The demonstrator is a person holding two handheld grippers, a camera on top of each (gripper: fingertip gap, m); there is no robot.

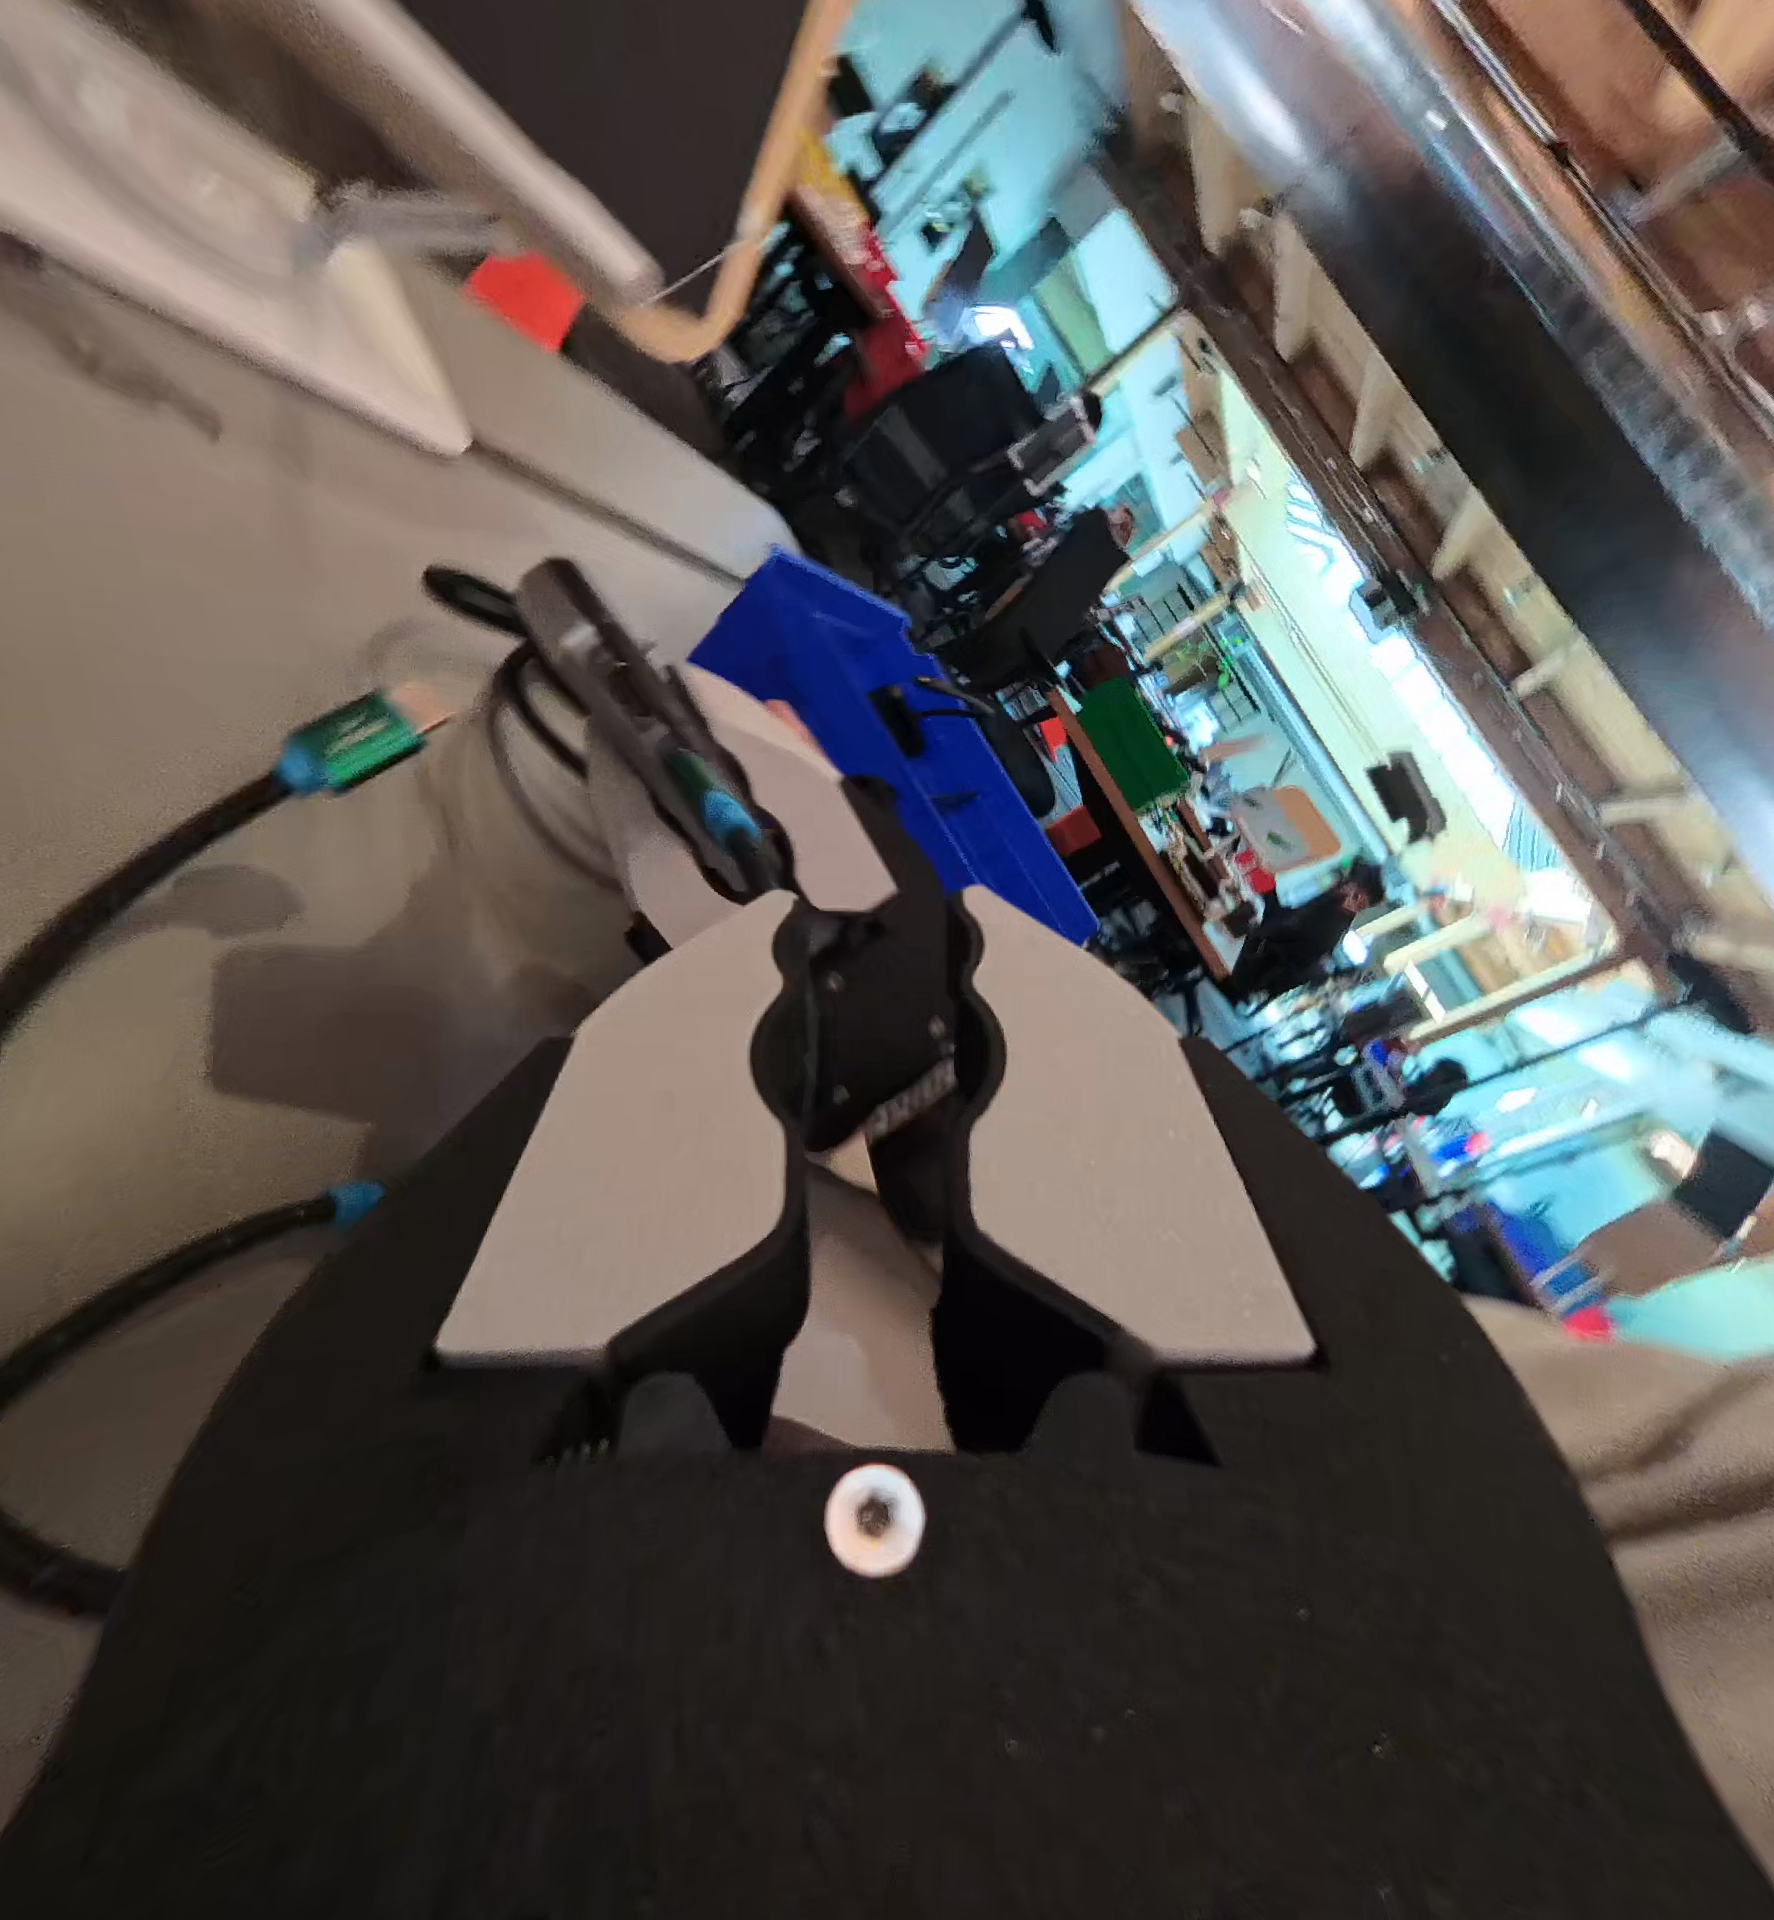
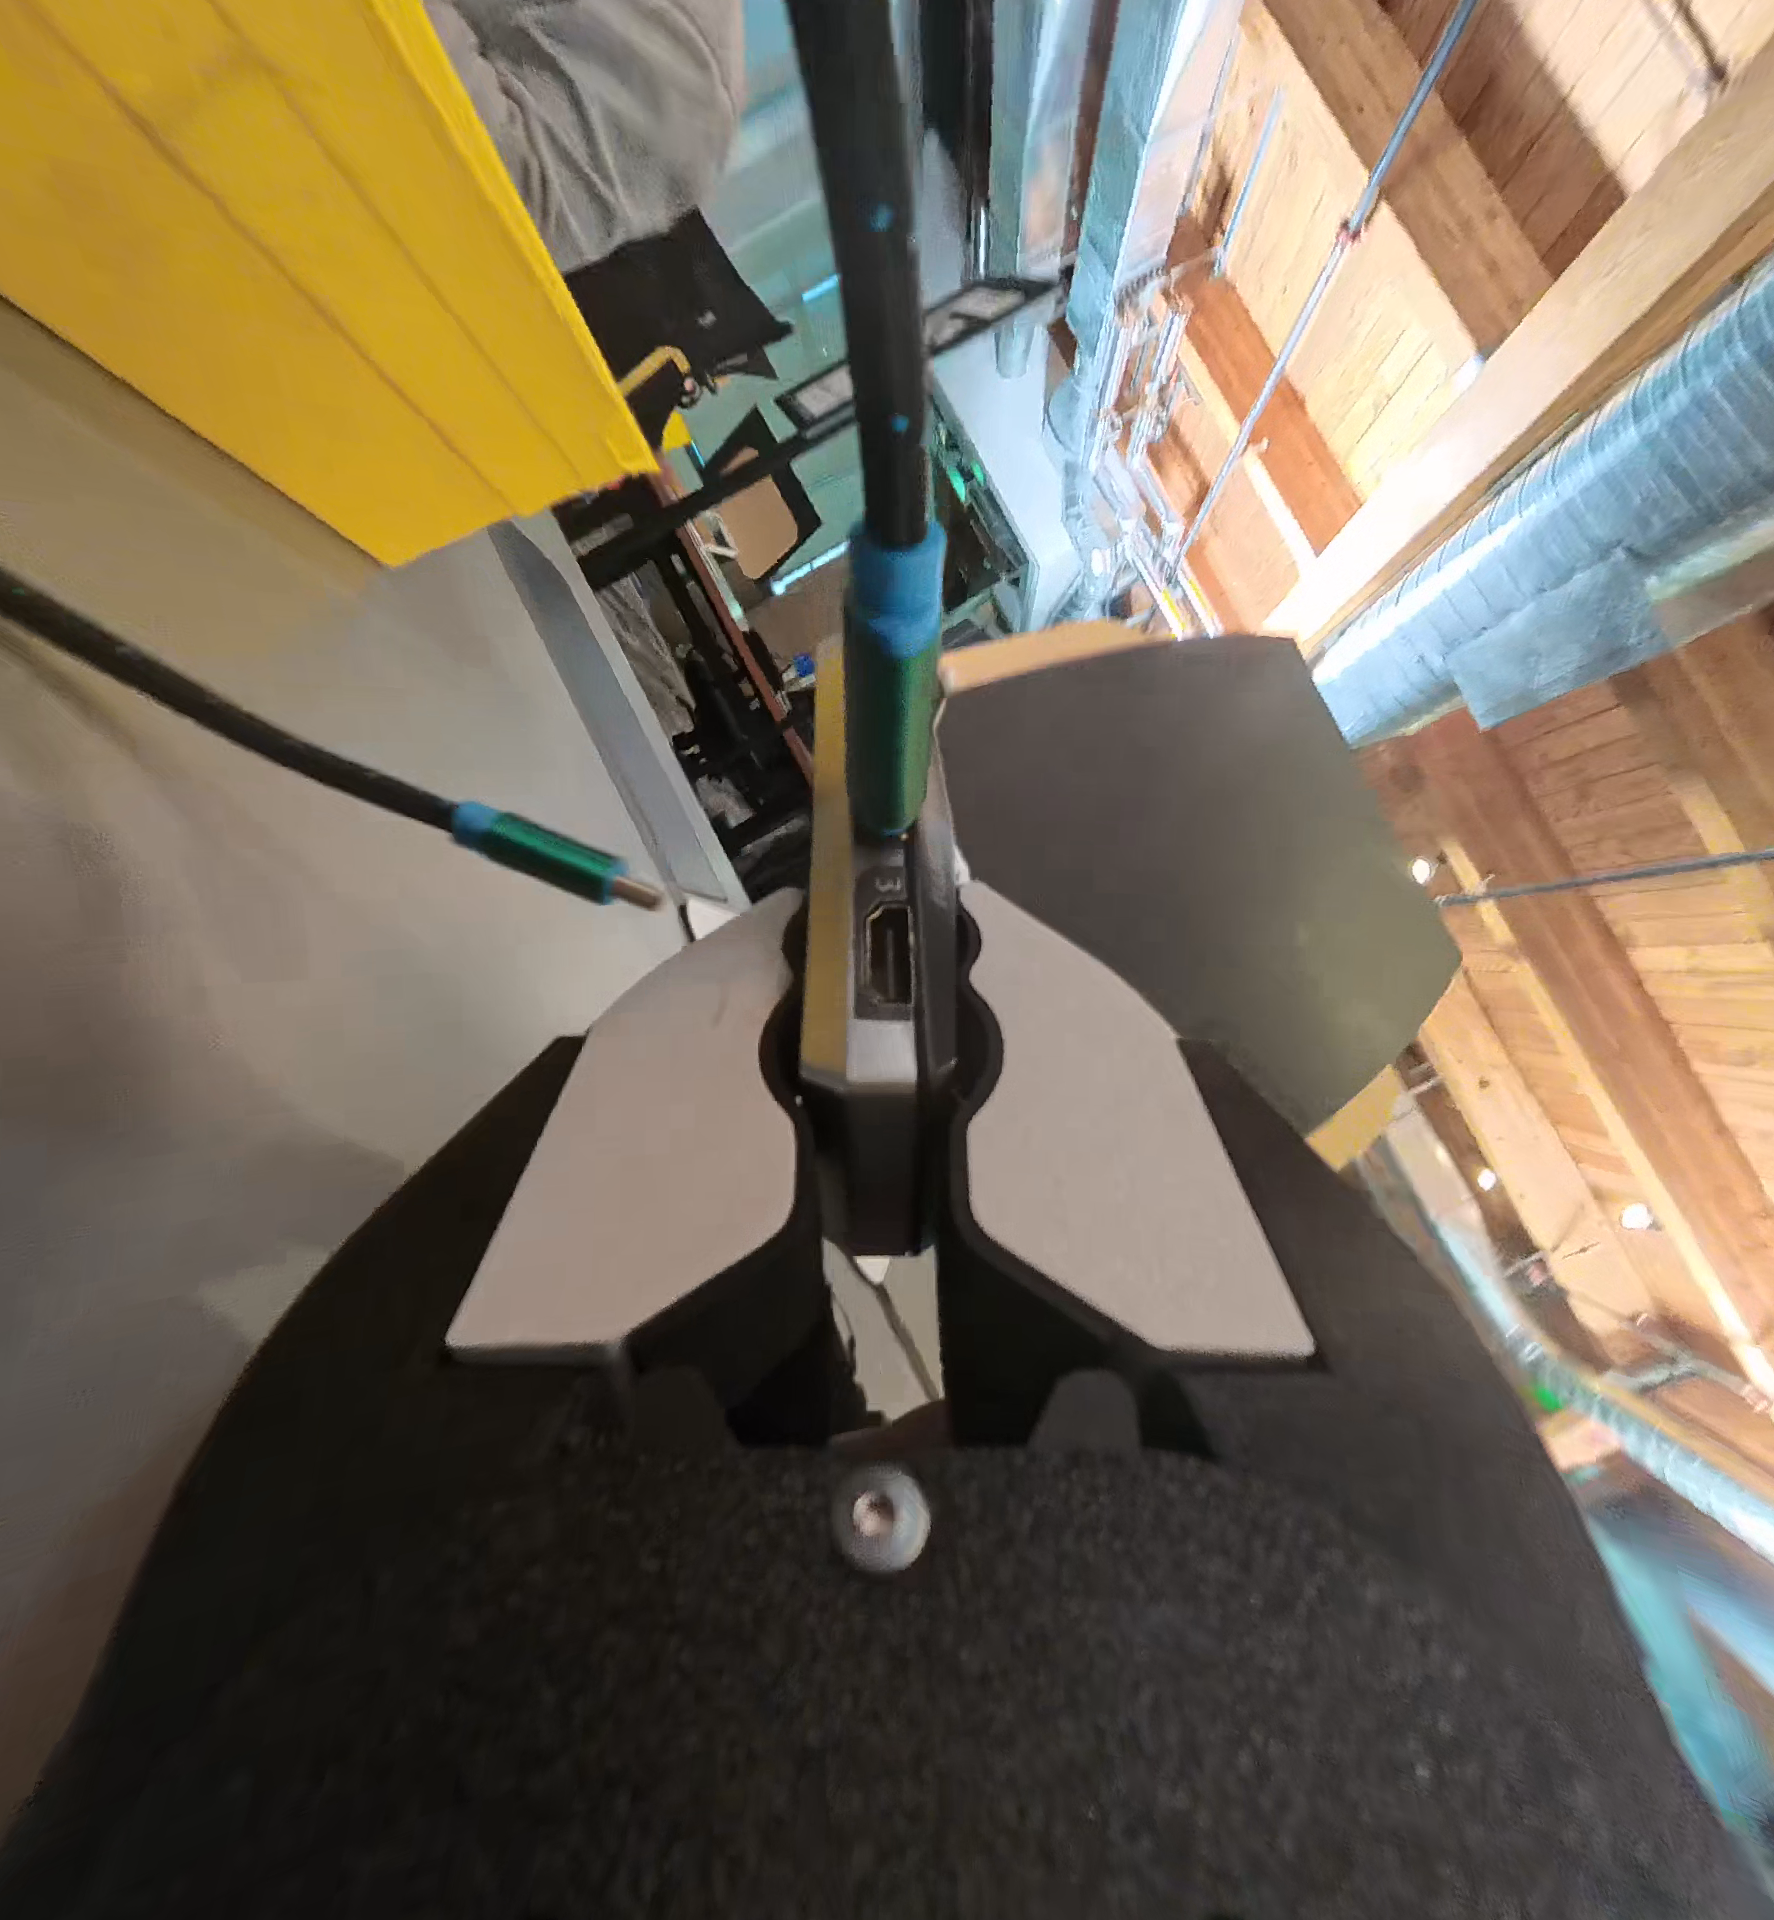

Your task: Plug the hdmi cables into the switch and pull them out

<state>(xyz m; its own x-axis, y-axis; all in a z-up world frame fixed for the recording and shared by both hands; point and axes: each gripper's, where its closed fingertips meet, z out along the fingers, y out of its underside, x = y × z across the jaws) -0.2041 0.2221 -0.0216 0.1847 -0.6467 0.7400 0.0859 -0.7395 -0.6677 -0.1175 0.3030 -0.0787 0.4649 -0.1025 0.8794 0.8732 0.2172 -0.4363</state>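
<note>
My right gripper [image 2: 883, 925] is shut on the black HDMI switch [image 2: 862, 1049] and holds it above the table, with one empty port facing the camera. A green HDMI plug [image 2: 898, 727] with a blue collar sits in the port beyond, and its black cable [image 2: 867, 260] runs up out of view. My left gripper [image 1: 867, 920] is shut on that cable just behind the plug [image 1: 701, 790]. The switch [image 1: 576, 634] and the right gripper's grey pads [image 1: 821, 810] show just past the left fingertips. A loose green plug [image 2: 540, 852] lies on the table and also shows in the left wrist view [image 1: 363, 738].
A blue bin [image 1: 893, 748] stands behind the switch. A yellow bin [image 2: 239, 260] is at the upper left. A third braided cable [image 1: 135, 1288] curls on the grey table [image 1: 135, 935]. A white box [image 1: 384, 343] and a red block [image 1: 524, 296] lie farther back.
</note>
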